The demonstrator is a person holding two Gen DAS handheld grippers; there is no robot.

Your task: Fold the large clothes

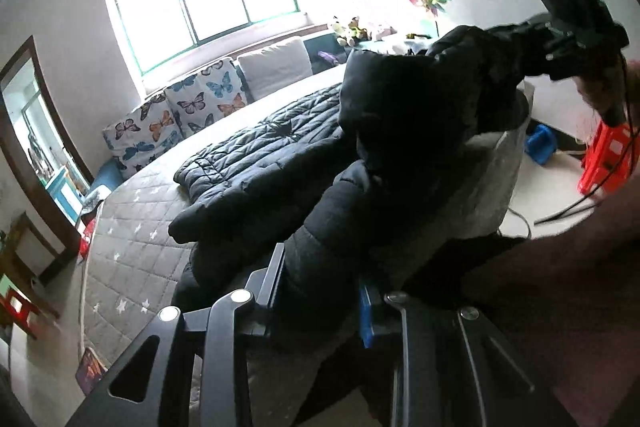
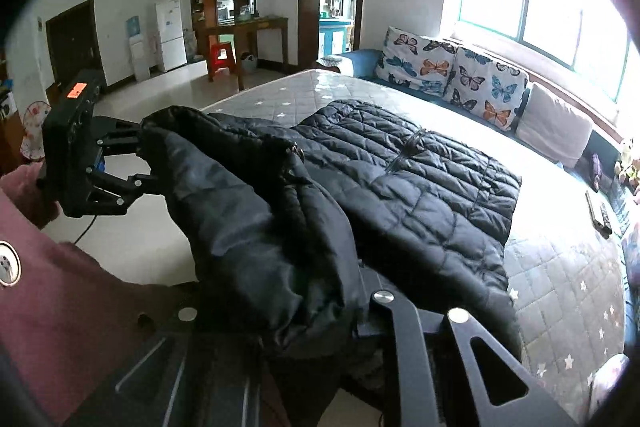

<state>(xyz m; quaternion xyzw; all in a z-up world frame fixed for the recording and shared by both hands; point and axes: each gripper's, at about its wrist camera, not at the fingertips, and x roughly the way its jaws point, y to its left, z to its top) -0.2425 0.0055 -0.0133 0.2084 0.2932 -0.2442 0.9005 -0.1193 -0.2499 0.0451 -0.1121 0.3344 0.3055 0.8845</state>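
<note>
Black quilted puffer jacket (image 2: pixel 400 179), bulky, soft, light, slippery-shelled, half lifted off grey star-quilted bed (image 2: pixel 560 267); left gripper (image 2: pixel 150 163) and right gripper (image 2: pixel 356 311) each clamped on its near edge, best held at seams.

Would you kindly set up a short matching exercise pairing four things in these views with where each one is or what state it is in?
Things:
1. jacket
2. butterfly cushions
3. left claw
4. red stool

Places or states:
A. on the floor by the wooden table
B. against the wall under the window
C. part spread on the mattress, part lifted
D. shut on the jacket's raised edge

Pairs: 1-C, 2-B, 3-D, 4-A
</note>
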